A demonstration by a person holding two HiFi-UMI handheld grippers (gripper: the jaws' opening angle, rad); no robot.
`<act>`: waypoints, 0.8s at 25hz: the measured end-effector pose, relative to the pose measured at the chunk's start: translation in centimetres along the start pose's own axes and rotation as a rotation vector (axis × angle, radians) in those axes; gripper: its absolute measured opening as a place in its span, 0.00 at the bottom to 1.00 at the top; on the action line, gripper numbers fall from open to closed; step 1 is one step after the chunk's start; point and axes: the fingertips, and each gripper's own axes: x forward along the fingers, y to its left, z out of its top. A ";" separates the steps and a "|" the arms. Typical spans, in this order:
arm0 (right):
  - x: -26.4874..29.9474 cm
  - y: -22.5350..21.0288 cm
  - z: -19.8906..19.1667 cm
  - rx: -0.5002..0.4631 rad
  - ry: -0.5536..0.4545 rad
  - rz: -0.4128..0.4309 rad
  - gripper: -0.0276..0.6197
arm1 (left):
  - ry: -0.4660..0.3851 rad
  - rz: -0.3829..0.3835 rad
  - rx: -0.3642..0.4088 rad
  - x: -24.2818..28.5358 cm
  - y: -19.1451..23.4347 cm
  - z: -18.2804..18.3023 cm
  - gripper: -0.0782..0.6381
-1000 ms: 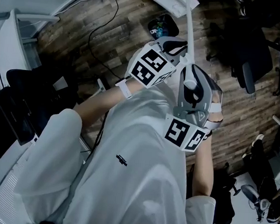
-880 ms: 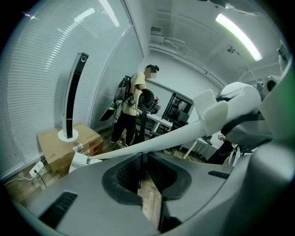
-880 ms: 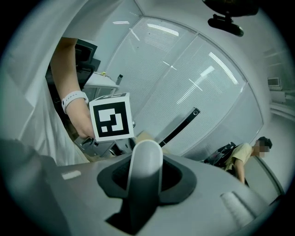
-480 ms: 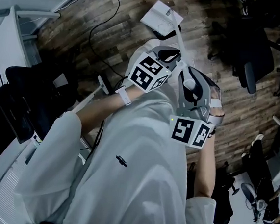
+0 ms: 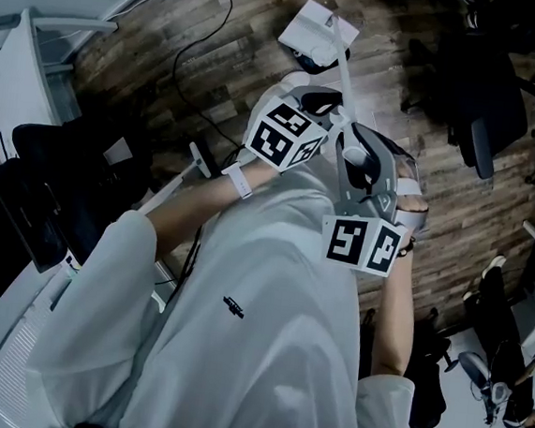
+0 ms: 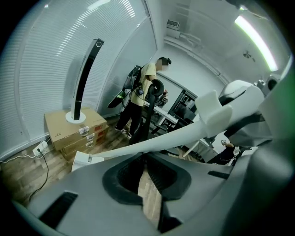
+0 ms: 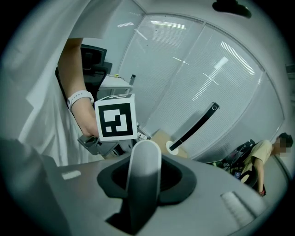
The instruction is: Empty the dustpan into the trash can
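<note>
Well left of the handle (image 5: 342, 74), a black cable (image 5: 183, 68) loops over the wooden floor (image 5: 152, 47). Nearer the handle, the person's left forearm, with a white wristband (image 5: 240, 179), reaches up to the left tongs (image 5: 327, 101). In the left gripper view these tongs (image 6: 146, 161) stand a narrow gap apart. Floorboards show through the gap, and the white handle (image 6: 184, 133) crosses just beyond their tips. Whether it rests on them cannot be told.

The handle slopes up and away from the person to the white dustpan (image 5: 314, 27), which hangs tilted over the floor. A dark sliver of the trash can (image 5: 306, 62) shows just under the pan's near edge. In the left gripper view the dustpan (image 6: 85, 160) lies at the handle's left end. Behind it are stacked cardboard boxes (image 6: 76, 131) bearing a black curved stand (image 6: 85, 78), and a person in a yellow shirt (image 6: 140, 101).

At the handle's near end, the right tongs (image 5: 356, 156) are clamped on it. The right gripper view shows the rounded handle (image 7: 144, 170) upright between the two pads of those tongs (image 7: 144, 159). Right of the handle, dark office chairs (image 5: 485, 107) stand well apart.
</note>
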 end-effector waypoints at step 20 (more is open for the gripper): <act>-2.2 -4.9 -0.2 0.080 -0.001 -0.167 0.22 | -0.020 -0.060 0.073 1.5 -2.3 5.2 0.16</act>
